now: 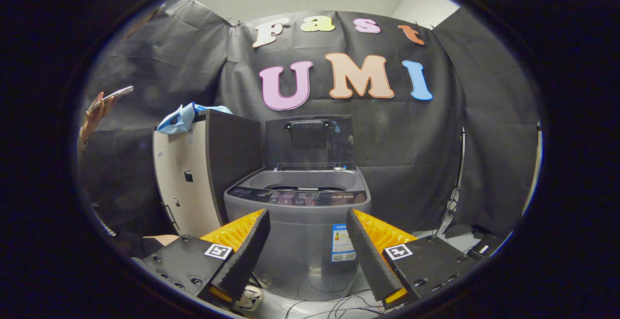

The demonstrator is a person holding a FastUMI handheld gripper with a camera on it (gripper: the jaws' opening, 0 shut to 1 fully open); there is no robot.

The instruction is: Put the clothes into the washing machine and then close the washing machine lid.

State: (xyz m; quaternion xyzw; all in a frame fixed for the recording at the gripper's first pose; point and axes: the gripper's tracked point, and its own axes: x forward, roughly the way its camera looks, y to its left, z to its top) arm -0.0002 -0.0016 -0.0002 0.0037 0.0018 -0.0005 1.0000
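My jaws (308, 234) stand released and wide apart, holding nothing. Dead ahead at 12 o'clock, beyond them, I see the washing machine (296, 232) with its lid (310, 142) raised upright at the back, the tub open. The clothes (185, 117), a light blue bundle, lie at about 10 o'clock on top of the tall cabinet (193, 178) just beside the machine. I judge them soft, light and floppy; I would pinch a bunched fold near the middle so less trails. The lid looks stiff, with a dark handle. Sticker on the machine's front and panel lettering are too small for me to read.
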